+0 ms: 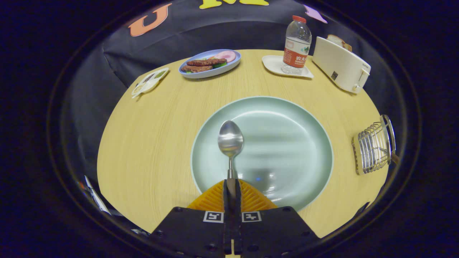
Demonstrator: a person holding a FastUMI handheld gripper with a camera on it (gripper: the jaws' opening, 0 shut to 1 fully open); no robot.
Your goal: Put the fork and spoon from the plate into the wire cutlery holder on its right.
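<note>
I have the spoon (230, 143) pinched by its handle: my two fingers are pressed together on it, and my claw (231, 184) holds it so the bowl points straight ahead of the fingertips. The bowl sits over the near left part of the pale green plate (287, 118), and I cannot tell whether it touches the plate or hangs just above it. The rest of the plate's surface is bare.

To the right of the plate, well apart from it and near the table's edge, stands the wire cutlery holder (373, 147); a brownish handle end pokes out on its far side, too small for me to tell what it belongs to.

Beyond the plate on the wooden table (150, 143) are a blue dish of food (211, 63), a small divided dish (150, 81) to its left, a water bottle (297, 44) standing on a white tray (274, 63), and a white toaster (340, 65) with bread in it at the far right.
</note>
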